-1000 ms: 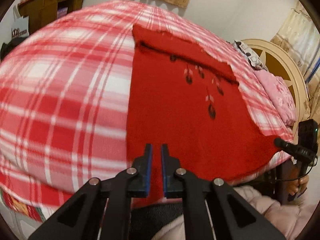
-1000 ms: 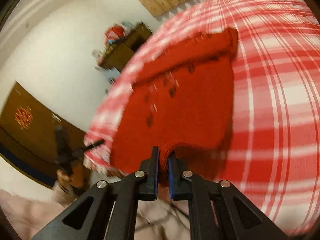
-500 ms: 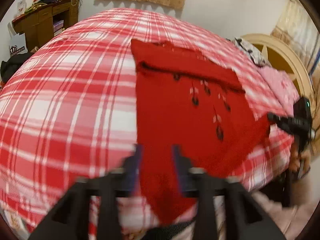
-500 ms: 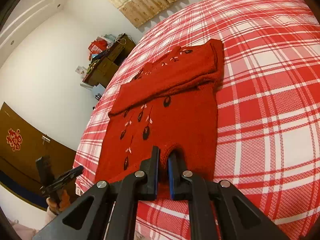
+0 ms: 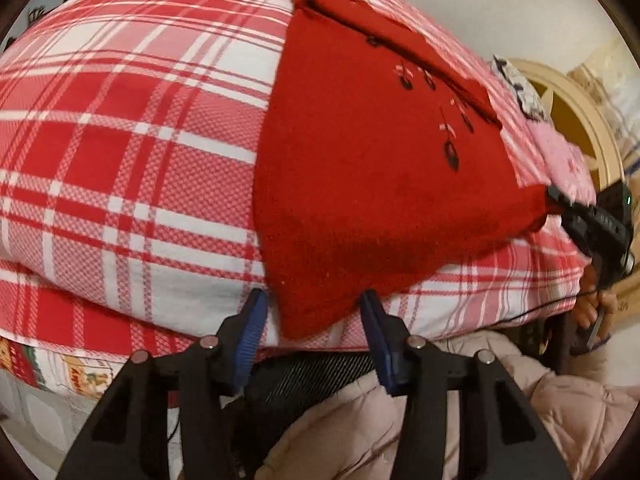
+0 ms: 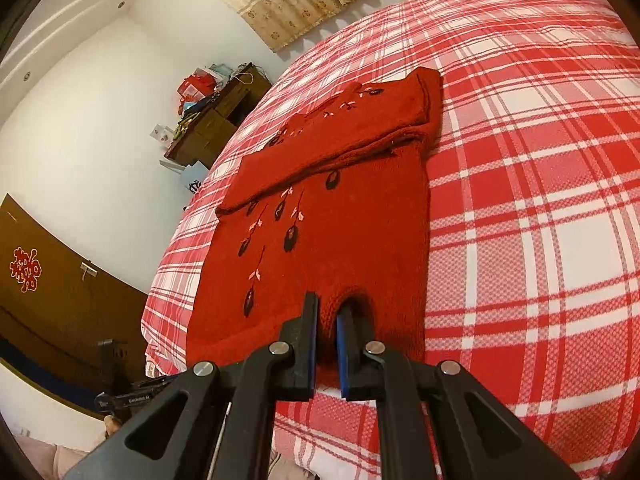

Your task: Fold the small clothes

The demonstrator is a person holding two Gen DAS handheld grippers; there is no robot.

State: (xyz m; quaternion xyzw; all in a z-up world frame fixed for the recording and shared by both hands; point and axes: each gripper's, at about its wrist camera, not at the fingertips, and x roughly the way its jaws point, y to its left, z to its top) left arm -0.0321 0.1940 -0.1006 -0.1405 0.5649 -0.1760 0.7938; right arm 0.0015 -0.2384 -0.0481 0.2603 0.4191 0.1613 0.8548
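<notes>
Lying flat on a bed with a red and white checked cover [image 6: 540, 208], the red jumper [image 6: 340, 240] has its top part folded over and a pattern of dark leaves down the front. The right gripper [image 6: 327, 320] is clamped tight on the near hem of the jumper. The left gripper [image 5: 314, 320] has its jaws apart and closing, with the jumper's near corner hanging between them over the bed edge, the pads not pressing it.
</notes>
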